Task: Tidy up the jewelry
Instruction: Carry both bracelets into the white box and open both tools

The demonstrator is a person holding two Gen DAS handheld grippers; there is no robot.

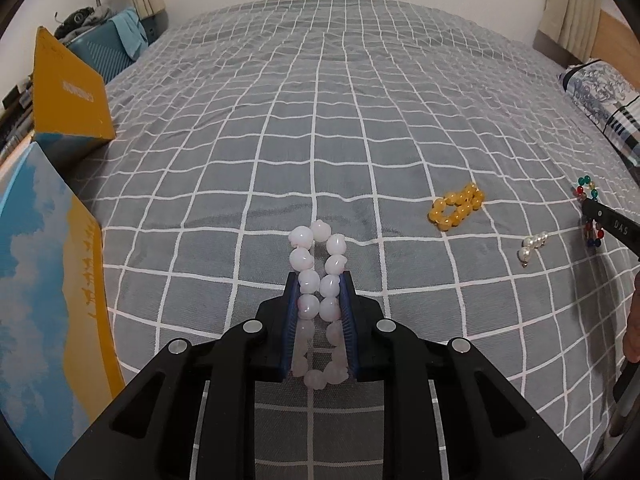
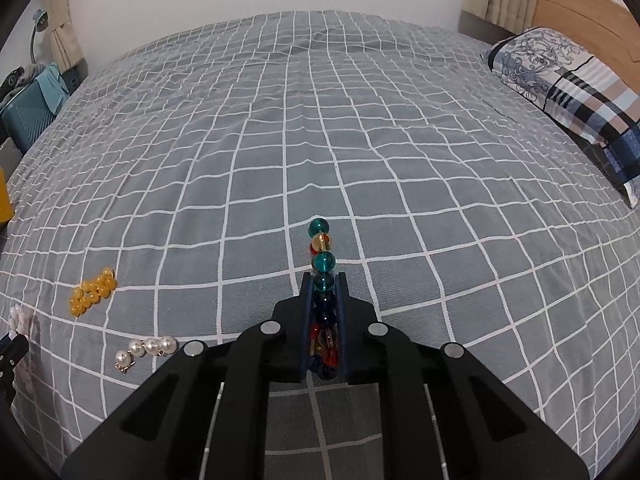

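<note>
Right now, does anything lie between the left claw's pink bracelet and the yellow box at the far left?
Nothing visible does. The left claw is shut on the pink bracelet, and only bare bedspread lies between it and the yellow box. The yellow bracelet and pearls lie off to the right.

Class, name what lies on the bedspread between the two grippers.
The yellow bead bracelet and the pearl piece, seen in both wrist views.

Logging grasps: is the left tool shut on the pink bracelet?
Shut on it: the left tool squeezes the pink bracelet into a narrow loop.
</note>
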